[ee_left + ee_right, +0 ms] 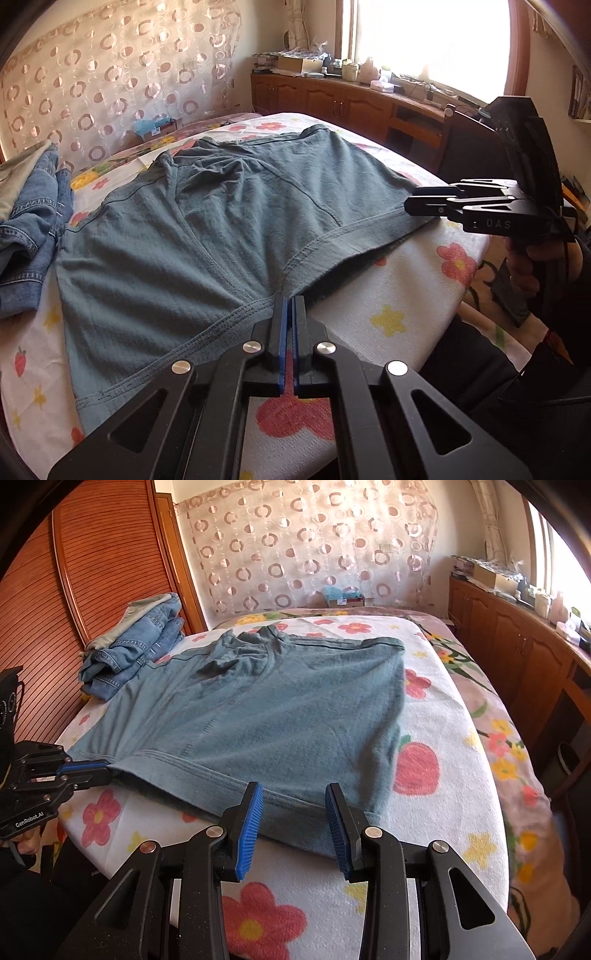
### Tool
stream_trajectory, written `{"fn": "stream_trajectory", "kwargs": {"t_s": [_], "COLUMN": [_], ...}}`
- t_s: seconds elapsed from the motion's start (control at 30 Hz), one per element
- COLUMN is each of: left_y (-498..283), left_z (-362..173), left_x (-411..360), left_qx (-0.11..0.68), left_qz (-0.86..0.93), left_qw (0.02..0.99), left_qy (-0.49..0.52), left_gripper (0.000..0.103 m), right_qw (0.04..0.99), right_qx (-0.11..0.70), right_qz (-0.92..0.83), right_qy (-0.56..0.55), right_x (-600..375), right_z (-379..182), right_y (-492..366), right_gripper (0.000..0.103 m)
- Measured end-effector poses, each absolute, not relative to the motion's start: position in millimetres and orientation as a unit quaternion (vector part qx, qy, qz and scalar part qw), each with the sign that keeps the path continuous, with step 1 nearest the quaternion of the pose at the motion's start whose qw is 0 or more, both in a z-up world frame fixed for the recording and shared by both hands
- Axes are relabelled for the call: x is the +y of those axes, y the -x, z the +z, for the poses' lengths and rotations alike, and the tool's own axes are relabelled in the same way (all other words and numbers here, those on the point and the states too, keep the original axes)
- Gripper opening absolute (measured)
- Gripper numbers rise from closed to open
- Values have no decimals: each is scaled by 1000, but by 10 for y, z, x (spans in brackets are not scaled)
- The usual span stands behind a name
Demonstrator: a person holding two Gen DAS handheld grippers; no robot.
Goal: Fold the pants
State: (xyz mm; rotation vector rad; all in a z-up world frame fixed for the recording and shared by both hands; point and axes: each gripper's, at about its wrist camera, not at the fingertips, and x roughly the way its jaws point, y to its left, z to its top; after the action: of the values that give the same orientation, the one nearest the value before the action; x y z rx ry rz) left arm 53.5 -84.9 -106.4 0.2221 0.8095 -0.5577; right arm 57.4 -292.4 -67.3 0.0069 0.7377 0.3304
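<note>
Grey-green shorts [221,229] lie spread flat on the flowered bedspread [388,325], waistband at the far side, leg hems toward me. My left gripper [290,301] is shut on the near hem of the shorts at the crotch seam; it also shows in the right wrist view [105,768], pinching the hem at the left. My right gripper [293,794] is open, its blue pads either side of the hem of the shorts [258,709] near their right corner, holding nothing. In the left wrist view the right gripper [410,201] hovers at the right corner.
A pile of folded blue jeans [136,653] lies at the bed's far left, against a wooden headboard [55,590]. A wooden cabinet [517,657] with clutter on top runs along the right wall under a window. The bed edge is close below the grippers.
</note>
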Motion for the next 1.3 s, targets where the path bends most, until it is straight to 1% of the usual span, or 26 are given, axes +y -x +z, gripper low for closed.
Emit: {"fn": "stream_trajectory", "kwargs": {"t_s": [0.3,0.37,0.47,0.53,0.57,0.67,0.7,0.73,1.03,1.3], "left_y": [-556,-568,-594,-603,-614,-657,-669,-678,-647,-558], "left_z": [-1081,-1071,-1042,-1020,-1010,-999,-996,-995,-962,-1019], "left_x": [-840,-824,-767,-735,-715,-648,-615,-597,-305,131], "left_qx": [391,390,386,383,381,382,381,380,372,376], "left_qz": [-256,-249,-242,-233,-228,-220,-217,-215,-172,-118], "left_qw": [878,880,885,889,892,894,896,897,911,918], "left_qy": [-102,-103,-94,-91,-91,-79,-73,-68,-51,-31], "left_gripper": [3,5,19,36,40,68,83,87,87,87], "right_qw": [926,927,925,923,923,923,923,922,924,928], "right_qx": [356,356,365,369,371,371,371,371,367,347], "right_qz": [127,115,107,105,105,106,106,106,109,138], "right_qy": [8,13,7,4,4,3,2,2,-9,-5], "right_x": [-3006,-3010,-3055,-3074,-3075,-3092,-3100,-3119,-3148,-2982], "right_z": [-634,-632,-660,-680,-685,-684,-682,-682,-649,-573], "right_y": [-461,-452,-464,-472,-474,-481,-475,-475,-464,-426], "right_gripper": [36,36,36,36,36,36,36,36,36,36]}}
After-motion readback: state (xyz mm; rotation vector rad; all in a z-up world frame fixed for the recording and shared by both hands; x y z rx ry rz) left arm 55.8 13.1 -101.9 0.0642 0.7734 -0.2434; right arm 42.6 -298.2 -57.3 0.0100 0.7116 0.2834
